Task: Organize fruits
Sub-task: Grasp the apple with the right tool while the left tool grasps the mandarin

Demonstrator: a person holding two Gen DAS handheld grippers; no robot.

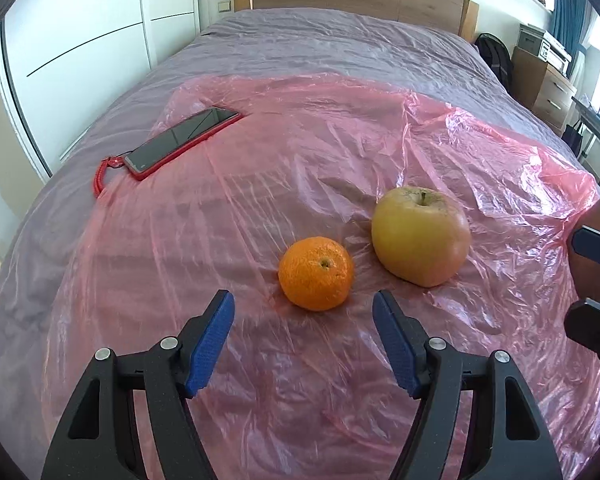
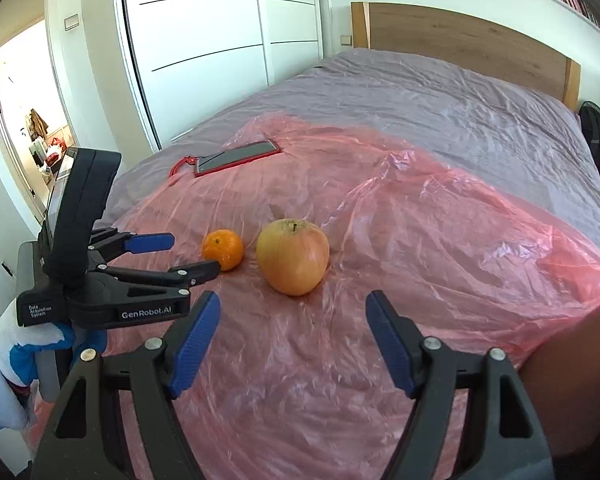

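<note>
Both claws gape empty over pink plastic sheet (image 1: 300, 128) on grey bed (image 1: 340, 40) by white wardrobe (image 2: 204, 32).

Left claw (image 1: 303, 312) and right claw (image 2: 293, 312) both gape empty.

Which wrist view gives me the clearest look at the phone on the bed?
The left wrist view. There the phone lies large and unblocked on the pink plastic sheet, its dark screen, red case and red cord all plain. The right wrist view shows it too, but farther off, smaller and at a flatter angle.
</note>
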